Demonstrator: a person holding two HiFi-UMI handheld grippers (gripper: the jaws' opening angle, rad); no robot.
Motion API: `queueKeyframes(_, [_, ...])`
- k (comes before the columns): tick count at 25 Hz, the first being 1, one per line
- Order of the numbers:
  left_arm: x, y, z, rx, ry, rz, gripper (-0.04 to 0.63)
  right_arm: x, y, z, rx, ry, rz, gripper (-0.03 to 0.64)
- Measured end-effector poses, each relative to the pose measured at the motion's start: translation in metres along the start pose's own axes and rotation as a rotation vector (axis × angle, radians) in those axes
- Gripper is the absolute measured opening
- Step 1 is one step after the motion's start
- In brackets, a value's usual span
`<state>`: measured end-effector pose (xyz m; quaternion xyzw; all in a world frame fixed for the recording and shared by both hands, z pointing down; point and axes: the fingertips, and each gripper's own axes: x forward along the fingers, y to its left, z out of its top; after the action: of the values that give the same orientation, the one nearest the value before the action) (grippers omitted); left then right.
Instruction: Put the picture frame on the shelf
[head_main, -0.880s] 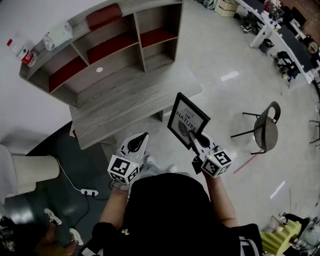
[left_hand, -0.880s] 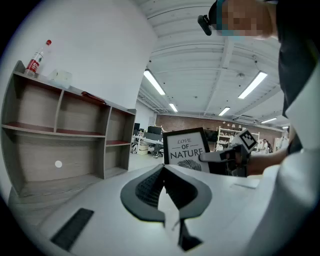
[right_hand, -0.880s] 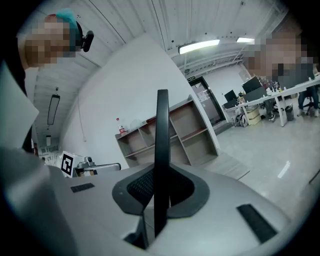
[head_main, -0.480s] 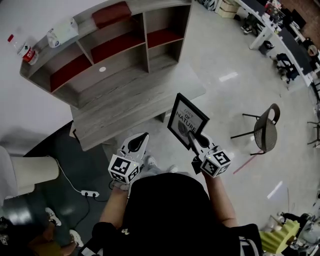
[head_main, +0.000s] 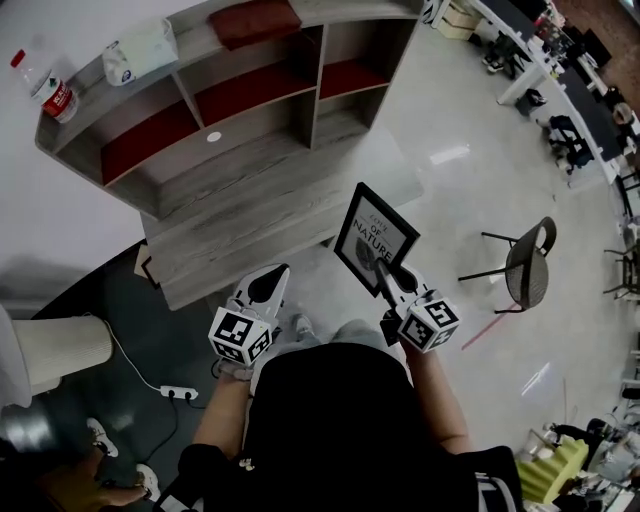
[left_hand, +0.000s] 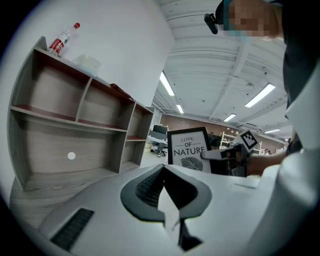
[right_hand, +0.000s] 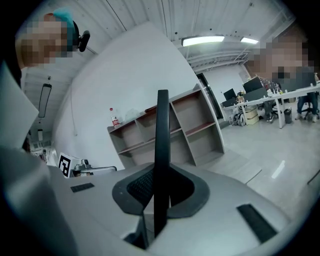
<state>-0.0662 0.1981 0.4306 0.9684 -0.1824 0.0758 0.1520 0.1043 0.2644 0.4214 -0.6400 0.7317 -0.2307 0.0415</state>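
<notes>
**While clamped in mid-air, well short of the shelf: one picture frame**

- Far left, on top of the shelf (head_main: 300, 95): clear bottle (head_main: 45, 88) with red label, upright. Beside it, a soft white pack (head_main: 140, 50), then a dark red cushion (head_main: 258, 20). Compartments open, floors lined red.
- Below the shelf: grey wood-grain bench (head_main: 260, 205), bare.
- Lower left, on darker flooring: white power strip (head_main: 180, 393) with cable.
- Left gripper (head_main: 280, 270): near the bench's front edge, fingers together, nothing between them.
- Right of it, picture frame (head_main: 375, 238): black border, white print reading "OF NATURE" above a leaf. Upright in the air over pale floor, off the bench's right corner.
- Right gripper (head_main: 383, 268): fingers clamped on the frame's edge, with the frame seen edge-on between them in the right gripper view.
- Far right: black chair (head_main: 528, 265) on the pale floor, well apart from the rest.
</notes>
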Motion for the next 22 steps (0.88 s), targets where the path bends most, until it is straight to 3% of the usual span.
queueKeyframes(11, [0.023,0.066,-0.002,-0.043,0.006,0.063,0.008,0.081,-0.015,0.004,0.002,0.040,0.030,0.029])
queueKeyframes(22, [0.086,0.120,0.029,-0.085,-0.016,0.255,0.008,0.185,-0.068,0.046,-0.021,0.132,0.204,0.029])
